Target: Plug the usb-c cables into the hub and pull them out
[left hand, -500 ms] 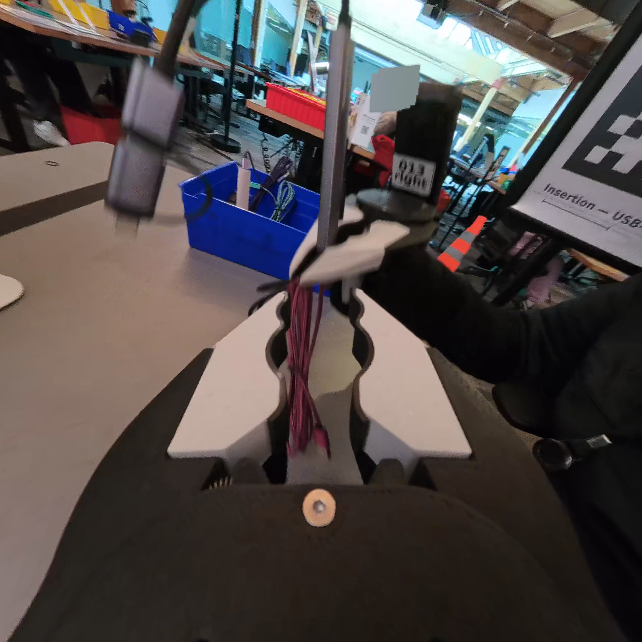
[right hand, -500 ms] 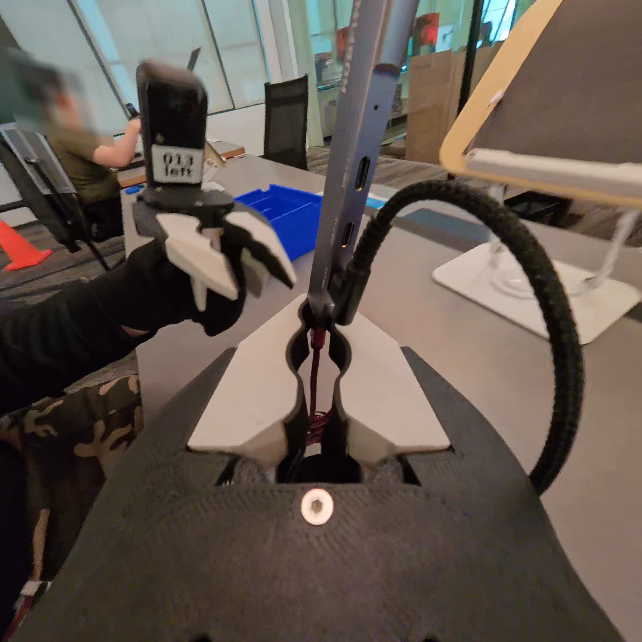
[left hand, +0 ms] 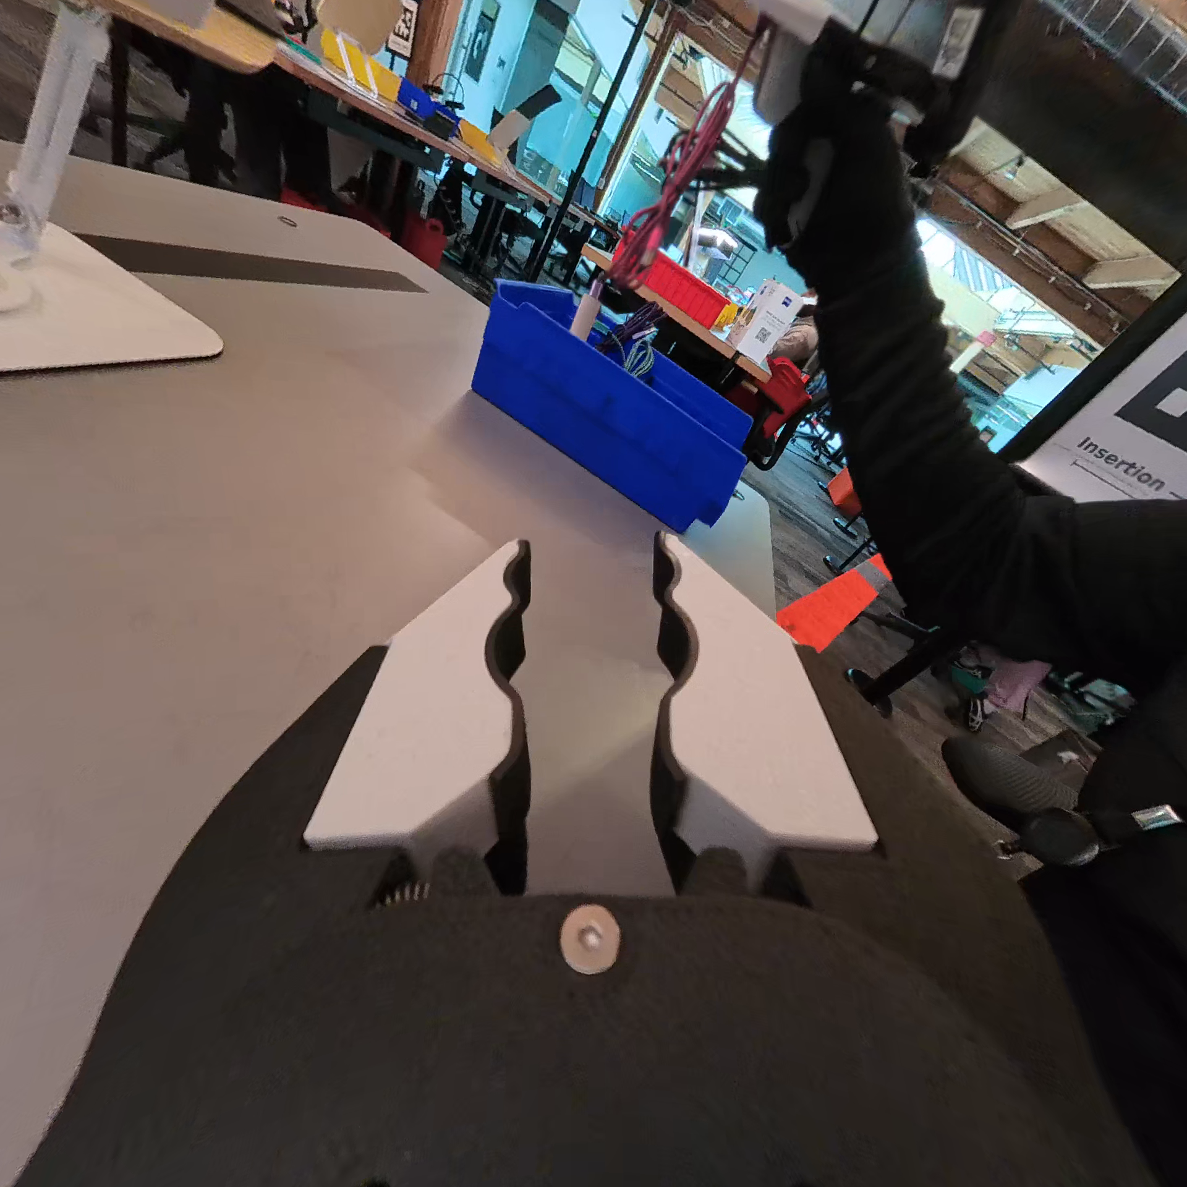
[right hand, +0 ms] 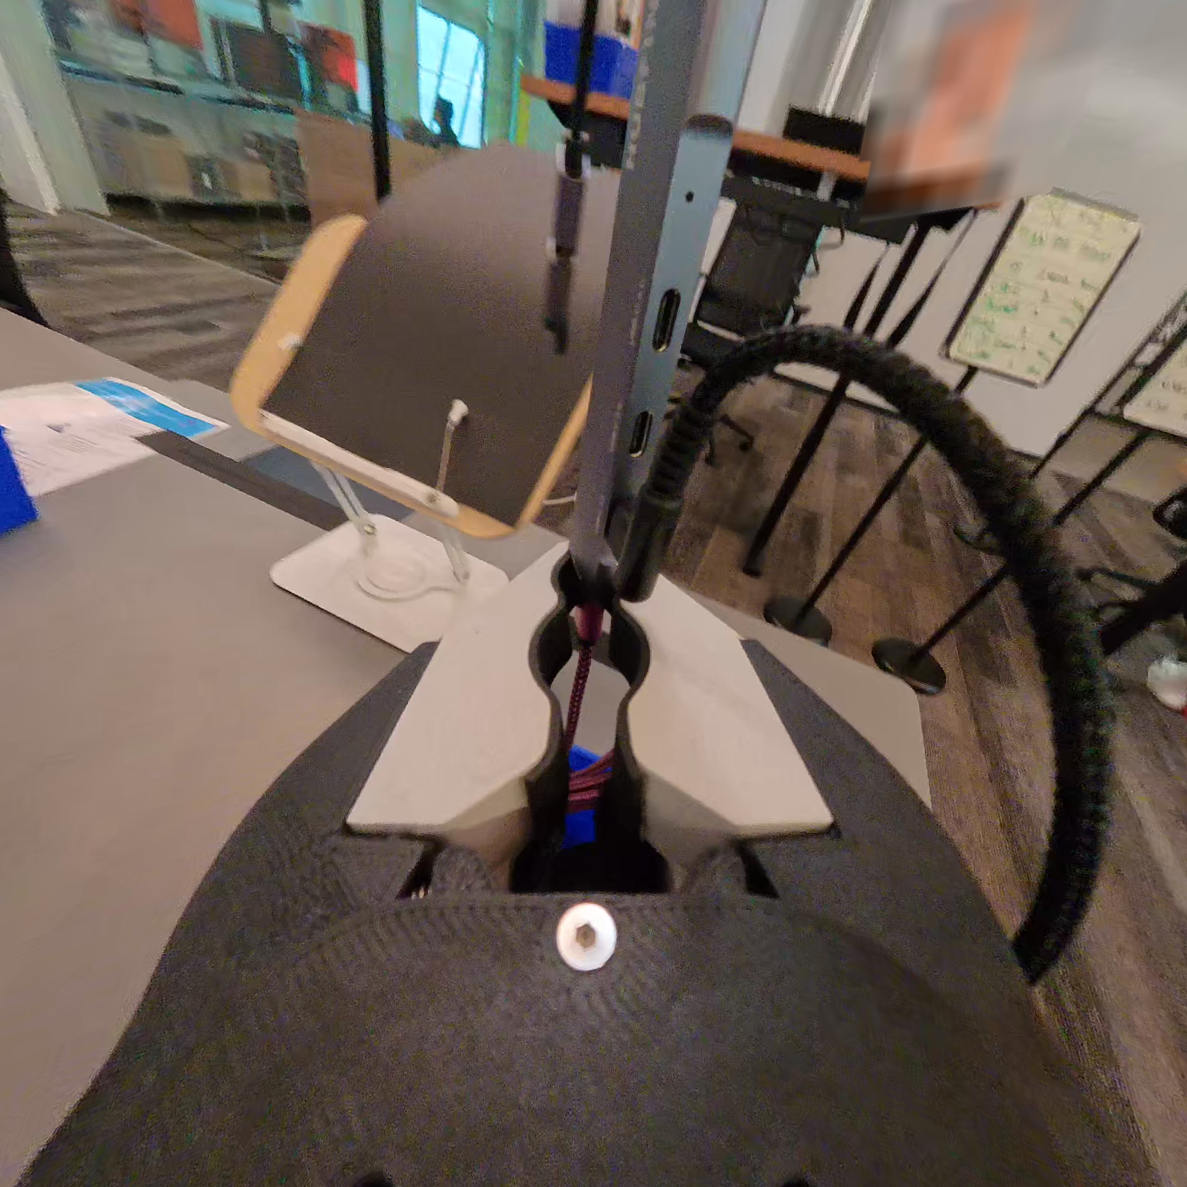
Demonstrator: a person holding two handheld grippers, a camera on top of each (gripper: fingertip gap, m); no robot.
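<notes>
The left tool (left hand: 592,552) hovers low over the grey table (left hand: 193,527) with its two white fingers (left hand: 437,700) apart and nothing between them; only bare table surface shows through the gap. Ahead of it a blue bin (left hand: 604,411) stands on the table near the far edge, with a pale tube and some coiled purple and green cables in it. To the left is the white base of a stand (left hand: 96,321). At the upper right a black-sleeved arm (left hand: 899,385) reaches up across the view, and from its top a bundle of maroon cable (left hand: 681,167) hangs down, well above the bin.

The right tool (right hand: 588,571) has its fingers closed together at the tips, clamped on the lower end of the grey hub (right hand: 642,308), which stands nearly upright out of the grip. A maroon usb-c cable (right hand: 581,674) is plugged into the hub's bottom end and runs back between the fingers. Two empty oval ports (right hand: 666,319) show on the hub's narrow right edge. The hub's own thick black braided cable (right hand: 1002,462) leaves beside the tips and arcs up and over to the right, crossing much of that side of the view. Behind the hub, a tilted board with a tan rim (right hand: 417,360) rests on a clear stand with a white base, and a printed sheet (right hand: 90,424) lies on the table at the left.
</notes>
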